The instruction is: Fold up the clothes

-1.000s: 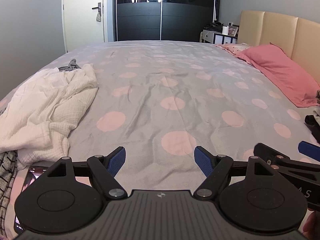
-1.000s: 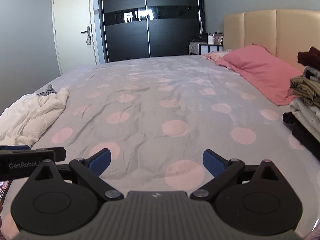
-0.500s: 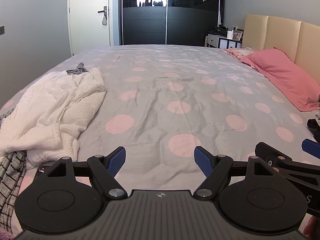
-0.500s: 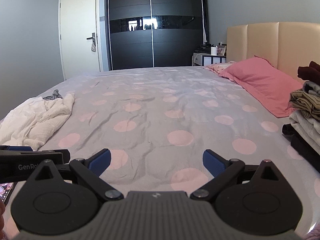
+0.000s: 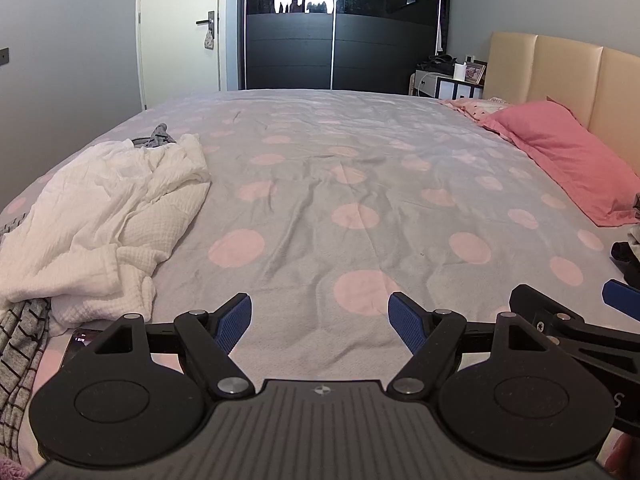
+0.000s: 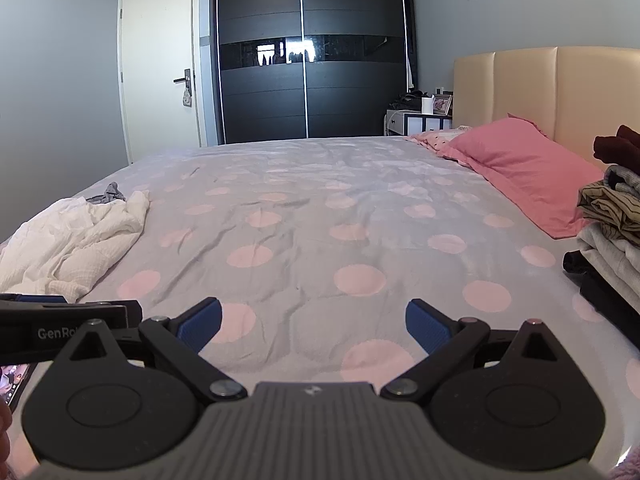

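1. Left wrist view: the left gripper (image 5: 320,322) hangs over the polka-dot bedspread (image 5: 360,184), its blue pads spread wide and gripping nothing. A crumpled white garment (image 5: 108,216) lies well to its left, beside a striped garment (image 5: 20,344) and a phone (image 5: 80,340).

2. Right wrist view: the right gripper (image 6: 312,326) is likewise released and empty. A neighbouring arm reads "GenRo", the rest hidden. Folded clothes (image 6: 612,224) are stacked at right, near a pink pillow (image 6: 520,168).

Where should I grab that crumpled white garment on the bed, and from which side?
Probably the loose corner of the white garment, the part nearest the open middle of the bed. It lies thin and free there, while the near end is bunched over a striped grey cloth. Bring the left claw, open, in from the right.
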